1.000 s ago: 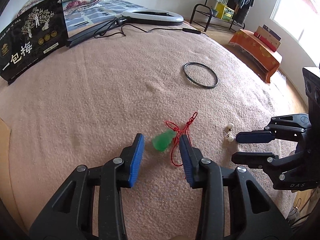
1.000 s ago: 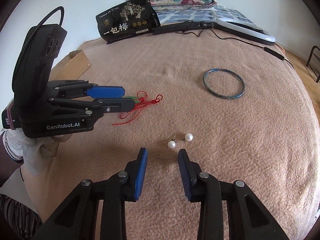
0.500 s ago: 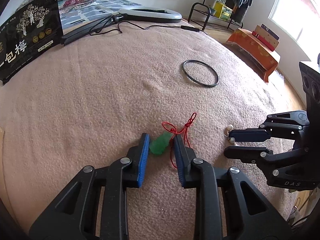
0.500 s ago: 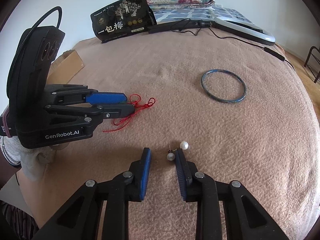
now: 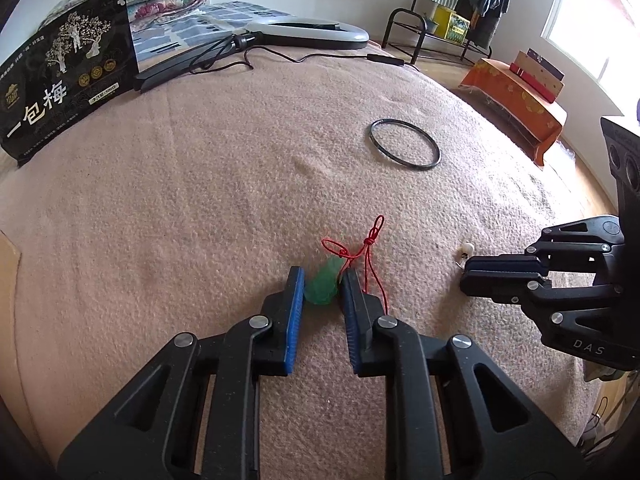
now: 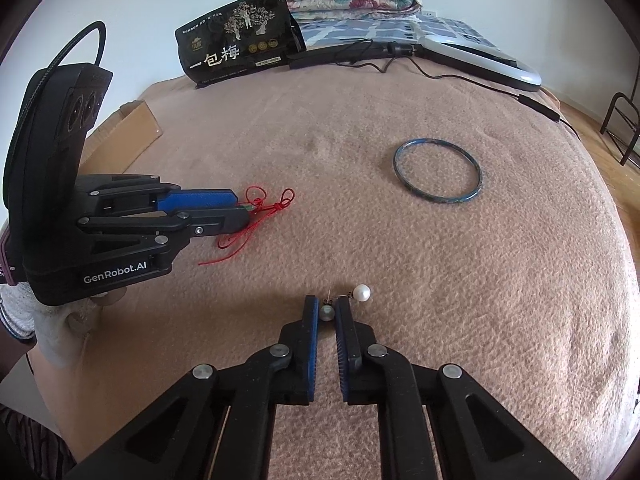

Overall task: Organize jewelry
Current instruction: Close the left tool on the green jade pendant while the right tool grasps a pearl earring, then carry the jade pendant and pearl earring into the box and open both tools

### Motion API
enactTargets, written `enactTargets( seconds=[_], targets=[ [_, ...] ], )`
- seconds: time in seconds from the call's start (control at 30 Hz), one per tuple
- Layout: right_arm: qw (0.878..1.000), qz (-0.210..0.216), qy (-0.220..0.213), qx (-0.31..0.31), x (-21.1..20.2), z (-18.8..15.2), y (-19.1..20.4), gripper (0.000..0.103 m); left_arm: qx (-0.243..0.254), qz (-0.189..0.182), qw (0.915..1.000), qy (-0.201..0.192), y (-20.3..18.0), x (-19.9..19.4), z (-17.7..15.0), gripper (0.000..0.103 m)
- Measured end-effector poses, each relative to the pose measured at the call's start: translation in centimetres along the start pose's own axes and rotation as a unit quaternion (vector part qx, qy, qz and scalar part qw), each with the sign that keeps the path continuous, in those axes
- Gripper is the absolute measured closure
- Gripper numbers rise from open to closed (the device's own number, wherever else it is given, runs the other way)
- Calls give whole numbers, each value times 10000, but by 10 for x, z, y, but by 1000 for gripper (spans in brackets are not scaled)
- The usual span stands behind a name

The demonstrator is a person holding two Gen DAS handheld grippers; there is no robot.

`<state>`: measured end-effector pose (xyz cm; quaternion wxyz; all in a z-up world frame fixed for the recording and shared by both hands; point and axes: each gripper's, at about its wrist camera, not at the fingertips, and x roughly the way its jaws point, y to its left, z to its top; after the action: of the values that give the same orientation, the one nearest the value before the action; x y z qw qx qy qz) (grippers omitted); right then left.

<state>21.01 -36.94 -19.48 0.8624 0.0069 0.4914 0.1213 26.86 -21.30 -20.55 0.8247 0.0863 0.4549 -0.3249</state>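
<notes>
A green jade pendant on a red cord lies on the pink blanket. My left gripper is shut on the pendant; it also shows in the right wrist view with the cord trailing out. Two pearl earrings lie to the right. My right gripper is shut on one pearl earring; the other pearl earring lies just outside its right finger. In the left wrist view the right gripper sits by a pearl. A dark blue bangle lies further back, also in the left wrist view.
A black printed pouch stands at the back left, also in the right wrist view. A ring light with cable lies at the back. A cardboard box sits by the bed's left edge. An orange-covered bench stands right.
Both grippers have closed: the left jaws narrowed onto the green pendant, the right jaws moved forward and closed onto one pearl earring.
</notes>
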Motion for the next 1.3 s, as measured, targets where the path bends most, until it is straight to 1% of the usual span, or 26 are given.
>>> enactTargets(
  seconds=[0.27, 0.57, 0.93, 1.3],
  targets=[
    [9999, 68, -86, 26, -13, -5, 6, 97, -224, -55, 9996, -173, 3, -23, -9, 85],
    [9995, 60, -297, 73, -43, -10, 14, 97, -520, -100, 9972, -525, 13, -67, -17, 85],
    [9988, 41, -497, 8, -77, -12, 32, 97, -776, 24, 9930, -892, 29, -124, -33, 85],
    [9969, 99, -712, -311, -101, 2, 75, 97, -899, 266, 9873, -1280, 47, -186, -53, 85]
  ],
)
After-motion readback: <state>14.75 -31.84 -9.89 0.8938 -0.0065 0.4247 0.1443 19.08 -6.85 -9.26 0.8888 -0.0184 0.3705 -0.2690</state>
